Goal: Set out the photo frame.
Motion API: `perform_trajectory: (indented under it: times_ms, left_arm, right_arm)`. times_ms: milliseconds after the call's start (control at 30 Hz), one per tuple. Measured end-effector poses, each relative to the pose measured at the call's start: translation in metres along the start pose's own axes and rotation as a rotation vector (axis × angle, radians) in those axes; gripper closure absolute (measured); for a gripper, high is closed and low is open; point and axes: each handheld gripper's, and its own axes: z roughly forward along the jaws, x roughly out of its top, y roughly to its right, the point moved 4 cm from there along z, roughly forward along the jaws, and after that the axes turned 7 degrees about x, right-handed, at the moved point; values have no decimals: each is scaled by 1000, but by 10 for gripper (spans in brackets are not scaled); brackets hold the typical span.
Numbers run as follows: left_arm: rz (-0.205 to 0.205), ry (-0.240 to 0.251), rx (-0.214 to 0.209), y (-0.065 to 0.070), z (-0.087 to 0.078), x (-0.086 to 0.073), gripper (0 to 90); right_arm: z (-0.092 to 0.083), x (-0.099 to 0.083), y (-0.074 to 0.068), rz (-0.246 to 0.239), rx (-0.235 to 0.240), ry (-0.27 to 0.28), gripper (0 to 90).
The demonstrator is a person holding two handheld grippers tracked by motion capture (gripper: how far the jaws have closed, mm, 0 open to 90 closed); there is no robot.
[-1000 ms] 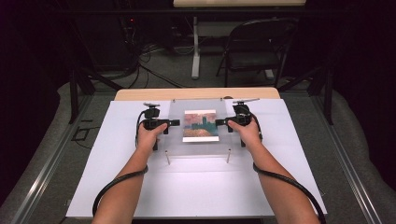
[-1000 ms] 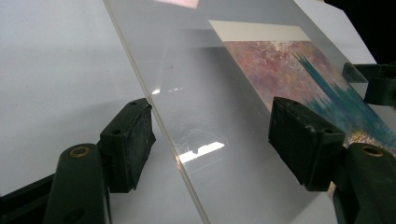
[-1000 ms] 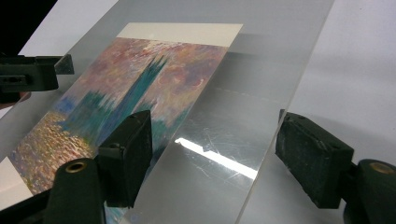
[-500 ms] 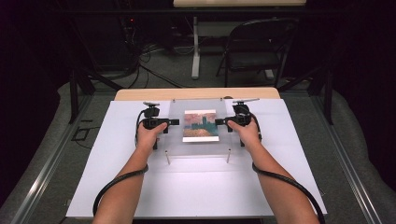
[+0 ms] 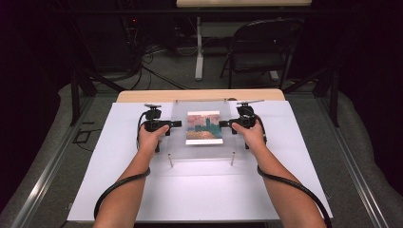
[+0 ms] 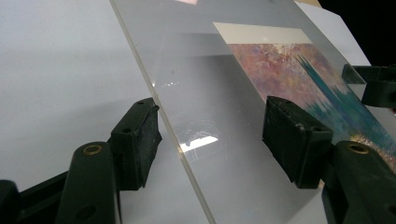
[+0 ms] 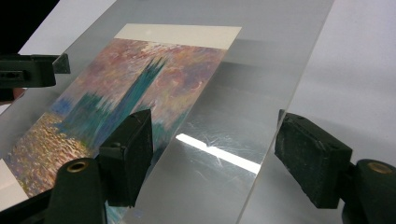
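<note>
A clear acrylic sheet [image 5: 202, 151] stands on short posts over a painted print [image 5: 204, 127] of a blue tower against a pink sky. My left gripper [image 5: 175, 124] is at the sheet's left edge. In the left gripper view the sheet [image 6: 205, 93] passes edge-on between the jaws of the left gripper [image 6: 212, 116]. Those jaws have just been closing, with gaps left at the pads. My right gripper [image 5: 223, 124] straddles the right edge. In the right gripper view, the right gripper [image 7: 217, 123] has wide jaws with the sheet [image 7: 233, 116] between them, untouched.
A white board [image 5: 199, 190] covers the wooden table [image 5: 199, 95]. Two metal posts [image 5: 170, 161] hold up the sheet's near edge. A folding chair [image 5: 261, 47] and cables lie on the floor beyond the table. Each gripper trails a black cable [image 5: 114, 192] along the forearm.
</note>
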Motion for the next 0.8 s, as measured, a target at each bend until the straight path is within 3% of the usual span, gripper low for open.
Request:
perform_trajectory:
  times_ms: [800]
  left_arm:
    - [48,33,3,9,-24,7,438]
  right_arm:
    - [-16,5,-16,-97,-11,33,288]
